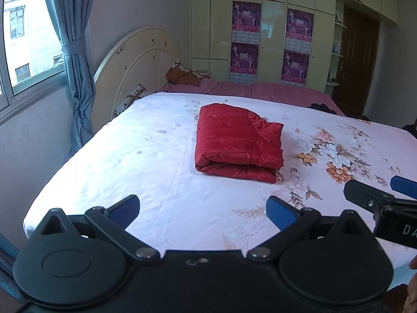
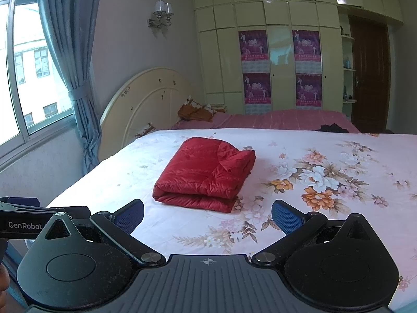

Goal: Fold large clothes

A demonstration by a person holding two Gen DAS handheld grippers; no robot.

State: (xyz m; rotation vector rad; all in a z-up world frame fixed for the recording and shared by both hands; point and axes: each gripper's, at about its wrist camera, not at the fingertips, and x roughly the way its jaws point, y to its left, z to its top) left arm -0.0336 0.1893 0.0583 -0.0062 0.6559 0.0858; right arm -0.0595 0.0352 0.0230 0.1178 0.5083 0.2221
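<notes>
A red quilted jacket [image 1: 238,143] lies folded into a thick rectangle on the white flowered bedsheet [image 1: 130,161]; it also shows in the right wrist view [image 2: 206,174]. My left gripper [image 1: 203,211] is open and empty, held above the near part of the bed, well short of the jacket. My right gripper [image 2: 207,216] is open and empty, also short of the jacket and a little to its right. The right gripper's fingers show at the right edge of the left wrist view [image 1: 365,193], and part of the left gripper shows at the left edge of the right wrist view [image 2: 31,221].
A cream headboard [image 1: 135,70] and pillows [image 1: 185,77] stand at the far left of the bed. A pink sheet [image 1: 273,91] covers the far side, with dark clothing [image 1: 323,108] on it. A wardrobe [image 1: 260,31], brown door [image 1: 357,62], window and blue curtain [image 1: 75,60] surround.
</notes>
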